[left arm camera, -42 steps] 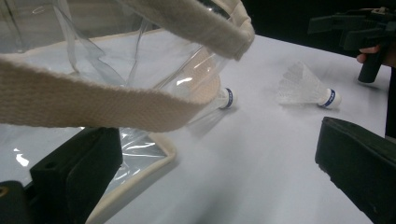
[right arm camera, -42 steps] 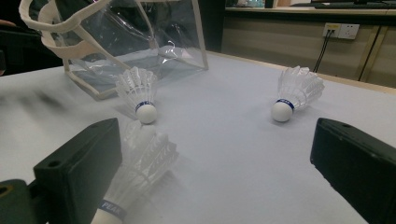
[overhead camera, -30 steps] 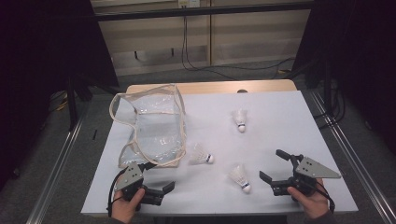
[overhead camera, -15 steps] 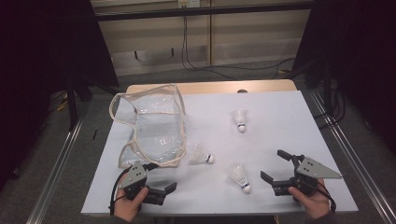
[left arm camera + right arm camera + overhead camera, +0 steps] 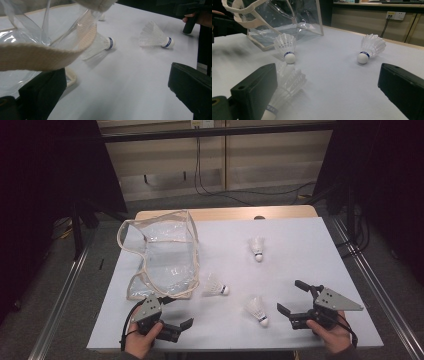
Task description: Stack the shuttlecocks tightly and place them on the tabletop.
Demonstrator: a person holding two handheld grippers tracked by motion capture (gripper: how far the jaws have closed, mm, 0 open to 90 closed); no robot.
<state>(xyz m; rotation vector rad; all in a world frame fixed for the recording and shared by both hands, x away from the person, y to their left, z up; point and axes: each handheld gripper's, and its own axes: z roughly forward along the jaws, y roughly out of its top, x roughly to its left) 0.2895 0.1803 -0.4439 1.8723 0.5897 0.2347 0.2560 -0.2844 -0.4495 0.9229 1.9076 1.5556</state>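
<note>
On the white worktop [image 5: 310,245] there's a clear plastic bag [image 5: 165,255] with a beige strap along its edges, plus three shuttlecocks lying loose. The bag sits at the left, with its near corner right by the left hand-held gripper [image 5: 172,327], whose jaws are apart with nothing between them. In the left gripper view the beige strap [image 5: 37,56] hangs across right in front of the left jaw, so my guess is the bag gets held open next. The risk there is that the strap is floppy and the plastic is slick, so a bite that catches the film instead of the strap could slip or just crumple the mouth shut. The right hand-held gripper [image 5: 295,302] is also wide open and empty, with the nearest shuttlecock [image 5: 256,310] just beside its left jaw, cork end pointing toward the person. Closing on the feathers could crush them, and a nudge off-centre would probably roll it away. The middle shuttlecock [image 5: 216,286] lies touching or nearly touching the bag's edge, and the far shuttlecock [image 5: 257,247] is well apart from both grippers.
</note>
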